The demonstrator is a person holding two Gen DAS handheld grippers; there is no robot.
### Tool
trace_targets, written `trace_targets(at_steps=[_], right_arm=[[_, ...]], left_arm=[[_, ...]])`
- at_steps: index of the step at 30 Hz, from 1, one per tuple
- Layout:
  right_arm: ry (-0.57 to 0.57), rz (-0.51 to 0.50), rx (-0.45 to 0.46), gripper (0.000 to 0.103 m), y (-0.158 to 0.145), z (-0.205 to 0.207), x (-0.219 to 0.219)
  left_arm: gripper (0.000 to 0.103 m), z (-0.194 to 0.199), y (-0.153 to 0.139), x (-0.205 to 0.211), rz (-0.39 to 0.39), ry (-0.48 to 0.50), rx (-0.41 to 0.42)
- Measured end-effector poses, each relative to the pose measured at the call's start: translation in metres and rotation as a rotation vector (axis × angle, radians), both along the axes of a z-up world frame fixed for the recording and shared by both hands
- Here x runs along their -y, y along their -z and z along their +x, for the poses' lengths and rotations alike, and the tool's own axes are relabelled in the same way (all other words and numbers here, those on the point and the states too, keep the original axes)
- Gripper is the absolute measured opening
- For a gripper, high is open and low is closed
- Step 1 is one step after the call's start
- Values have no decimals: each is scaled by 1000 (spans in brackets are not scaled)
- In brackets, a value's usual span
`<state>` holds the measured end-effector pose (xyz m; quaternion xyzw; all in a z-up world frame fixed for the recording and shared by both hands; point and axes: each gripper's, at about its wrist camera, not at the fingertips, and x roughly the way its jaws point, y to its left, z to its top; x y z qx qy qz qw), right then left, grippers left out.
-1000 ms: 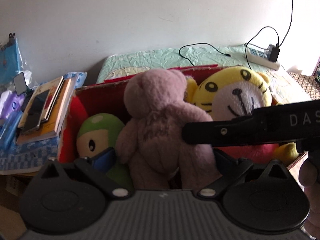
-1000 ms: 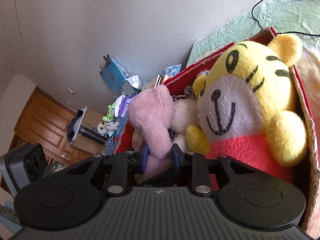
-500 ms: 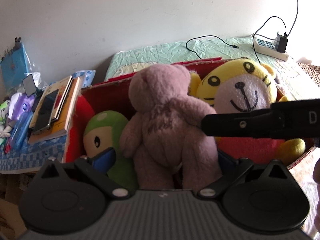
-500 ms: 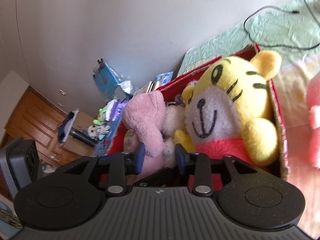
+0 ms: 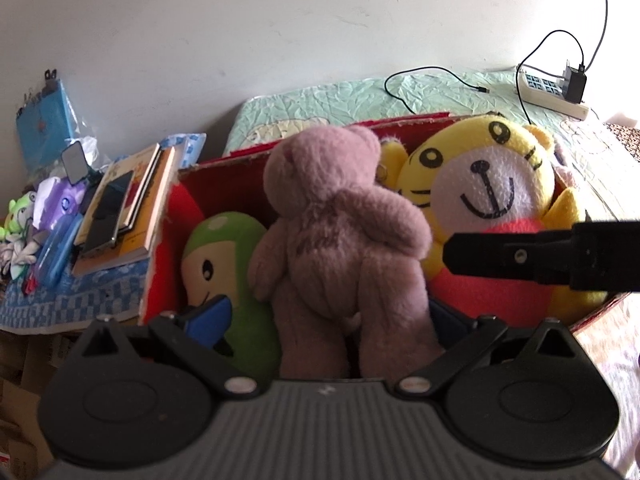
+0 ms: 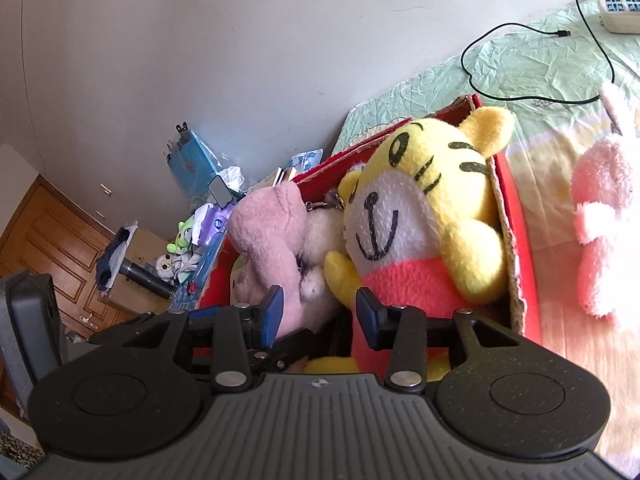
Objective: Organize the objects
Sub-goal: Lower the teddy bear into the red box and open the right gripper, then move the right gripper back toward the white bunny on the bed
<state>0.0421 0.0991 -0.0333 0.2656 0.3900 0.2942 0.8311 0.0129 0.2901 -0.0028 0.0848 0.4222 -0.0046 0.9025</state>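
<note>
A red cardboard box (image 5: pixel 224 168) on the bed holds a mauve teddy bear (image 5: pixel 340 240), a yellow tiger plush (image 5: pixel 484 184) and a green plush (image 5: pixel 216 248). My left gripper (image 5: pixel 332 316) is open, its jaws standing either side of the bear's legs without squeezing them. My right gripper (image 6: pixel 318 314) is open and empty just in front of the box (image 6: pixel 516 216), between the bear (image 6: pixel 268 232) and the tiger (image 6: pixel 420 208). Its black body crosses the left wrist view at the right. A pink plush (image 6: pixel 604 216) lies on the bed outside the box.
Stacked books with a phone on top (image 5: pixel 120 208) and small toys (image 5: pixel 24 216) lie left of the box. A power strip (image 5: pixel 552 88) with cables sits on the green sheet behind. A wooden door (image 6: pixel 52 236) is far left.
My right gripper has opened, let go of the mauve bear and pulled back from the box. My left gripper has backed away slightly; the toys sit still.
</note>
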Motion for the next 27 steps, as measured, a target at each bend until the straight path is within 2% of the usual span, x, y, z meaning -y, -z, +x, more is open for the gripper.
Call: trace_targets(at_steps=[7, 15, 27], right_arm=[[1, 9, 13, 49, -4, -10, 4], [-17, 29, 34, 49, -8, -22, 11], [-47, 31, 92, 49, -19, -39, 30]], left_arm=[[101, -12, -11, 5, 26, -18, 40], [101, -23, -23, 12, 41, -45, 66], [101, -36, -32, 34, 66, -83, 64]])
